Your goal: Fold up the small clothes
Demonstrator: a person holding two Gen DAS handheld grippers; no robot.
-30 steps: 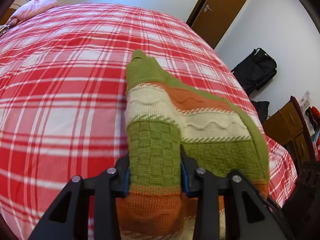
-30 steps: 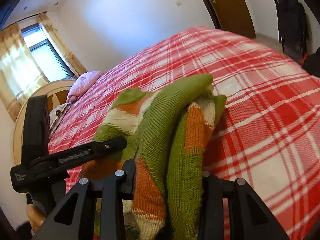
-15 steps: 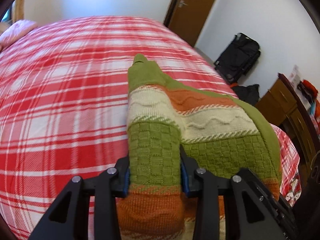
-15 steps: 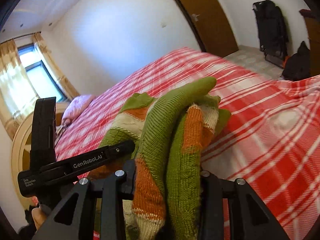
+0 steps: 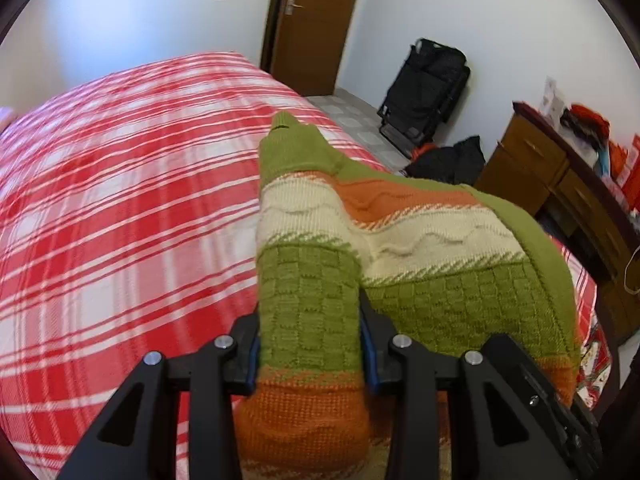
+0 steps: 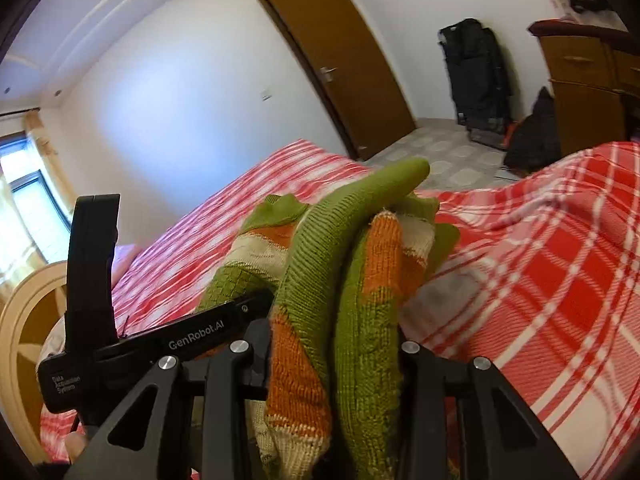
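Note:
A small knitted sweater (image 5: 400, 256) in green, cream and orange stripes is folded and held up over the red plaid bed (image 5: 120, 208). My left gripper (image 5: 310, 344) is shut on one folded edge of it. My right gripper (image 6: 334, 360) is shut on the bunched other edge of the sweater (image 6: 360, 280). The left gripper's black body (image 6: 132, 344) shows at the left of the right wrist view, close beside the right gripper. The sweater's underside is hidden.
A brown door (image 5: 316, 20) stands at the far wall. A black folded cart (image 5: 428, 88) and dark bags (image 5: 448, 156) lie on the tiled floor. A wooden dresser (image 5: 560, 184) stands at the right. A headboard (image 6: 28, 336) and window (image 6: 24, 208) are at the left.
Both grippers have lifted and tilted up with the sweater. The views now show more wall, door and floor and less bed. The grips have not changed.

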